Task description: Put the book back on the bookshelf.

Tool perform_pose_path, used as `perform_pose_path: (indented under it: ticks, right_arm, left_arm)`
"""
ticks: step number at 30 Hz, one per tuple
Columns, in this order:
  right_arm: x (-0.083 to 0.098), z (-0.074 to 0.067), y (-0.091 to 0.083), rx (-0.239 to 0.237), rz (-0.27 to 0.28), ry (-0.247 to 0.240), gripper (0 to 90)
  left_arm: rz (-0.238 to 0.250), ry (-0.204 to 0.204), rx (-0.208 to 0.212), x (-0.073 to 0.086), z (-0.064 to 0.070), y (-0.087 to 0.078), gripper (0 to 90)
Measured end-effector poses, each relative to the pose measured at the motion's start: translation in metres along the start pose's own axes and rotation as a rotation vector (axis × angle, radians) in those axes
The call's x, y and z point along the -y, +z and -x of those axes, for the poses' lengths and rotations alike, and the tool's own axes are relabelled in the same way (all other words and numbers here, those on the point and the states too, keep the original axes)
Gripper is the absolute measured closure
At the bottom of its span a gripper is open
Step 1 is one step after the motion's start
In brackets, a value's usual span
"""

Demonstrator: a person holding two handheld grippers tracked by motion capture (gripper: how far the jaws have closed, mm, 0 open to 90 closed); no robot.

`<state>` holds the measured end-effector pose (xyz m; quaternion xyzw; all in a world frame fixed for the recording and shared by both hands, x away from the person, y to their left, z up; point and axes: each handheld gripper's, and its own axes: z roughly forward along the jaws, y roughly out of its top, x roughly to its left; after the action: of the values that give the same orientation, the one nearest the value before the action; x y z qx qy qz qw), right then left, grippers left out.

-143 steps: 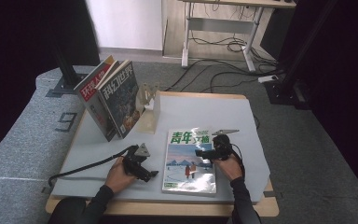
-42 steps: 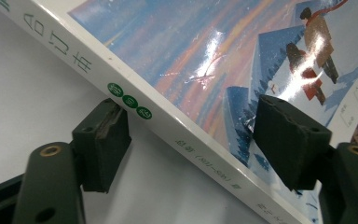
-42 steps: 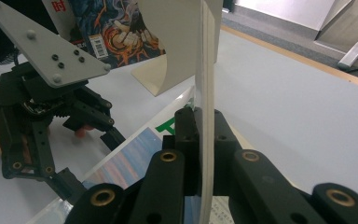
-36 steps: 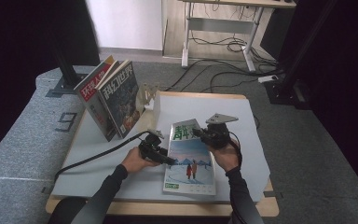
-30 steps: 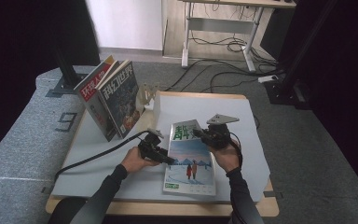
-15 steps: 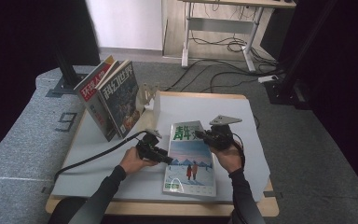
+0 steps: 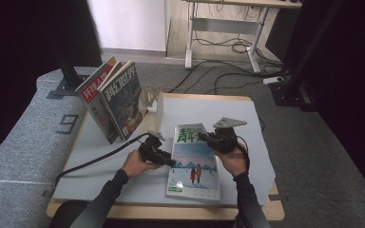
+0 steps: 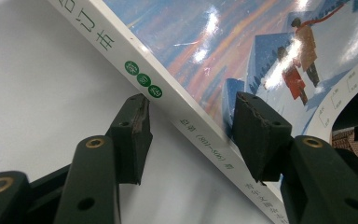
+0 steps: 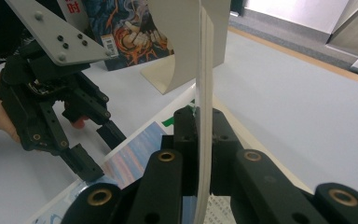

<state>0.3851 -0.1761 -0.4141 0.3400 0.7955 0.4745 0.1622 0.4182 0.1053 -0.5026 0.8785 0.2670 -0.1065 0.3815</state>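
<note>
We see a bench (image 7: pixel 247 123) with a pale grey top and a wooden edge. On it lies a magazine (image 7: pixel 195 166) with a snowy cover, its far end raised. At the far left a cream bookend (image 7: pixel 154 99) props two upright magazines (image 7: pixel 116 102).

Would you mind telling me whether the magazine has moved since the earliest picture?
Yes. The magazine has swung toward the white bookend, its top corner lifted.
</note>
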Motion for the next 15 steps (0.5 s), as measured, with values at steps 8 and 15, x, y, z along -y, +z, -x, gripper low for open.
perform_pose_path:
  ticks: [8, 15]
  right_arm:
    - [-0.0022, -0.0004, -0.0038, 0.006, 0.003, -0.008, 82.8]
    - [0.0044, 0.0076, -0.0046, 0.021, -0.013, 0.017, 80.1]
  left_arm:
    - [0.008, 0.017, -0.007, -0.0006, 0.0026, -0.0008, 47.8]
    - [0.035, 0.034, -0.008, -0.0016, 0.0078, -0.0049, 53.3]
